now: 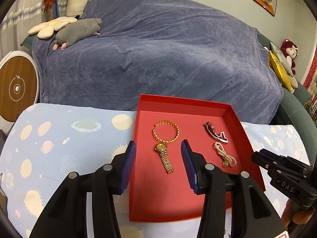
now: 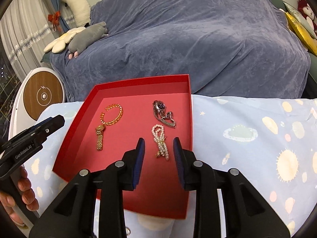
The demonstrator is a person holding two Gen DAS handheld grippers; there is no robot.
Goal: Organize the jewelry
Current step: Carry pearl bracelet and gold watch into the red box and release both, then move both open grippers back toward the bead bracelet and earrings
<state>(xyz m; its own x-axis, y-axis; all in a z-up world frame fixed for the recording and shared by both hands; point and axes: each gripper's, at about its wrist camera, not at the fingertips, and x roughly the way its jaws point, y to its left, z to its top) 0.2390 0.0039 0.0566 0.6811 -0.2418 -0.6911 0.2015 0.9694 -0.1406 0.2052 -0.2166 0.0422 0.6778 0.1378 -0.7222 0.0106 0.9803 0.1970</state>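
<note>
A shallow red box [image 1: 244,132] [image 2: 79,119] lies on the patterned blue cloth. In it lie a gold chain bracelet [image 1: 166,131] [image 2: 113,114], a gold watch [image 1: 164,157] [image 2: 99,135], a silver watch with a dark dial [image 1: 216,132] [image 2: 163,113] and a pearl strand [image 1: 224,154] [image 2: 160,141]. My left gripper [image 1: 158,148] is open and empty, its jaws either side of the gold watch. My right gripper [image 2: 158,145] is open and empty, its jaws either side of the pearl strand. Each gripper shows in the other's view, the right one [image 1: 281,168] and the left one [image 2: 35,130].
A sofa under a blue-grey throw [image 1: 158,49] [image 2: 188,39] stands just behind the table, with plush toys [image 1: 77,32] on its left arm. A round white and wood device [image 1: 15,87] [image 2: 42,97] stands at the left. Cushions and a red plush [image 1: 289,53] sit at the right.
</note>
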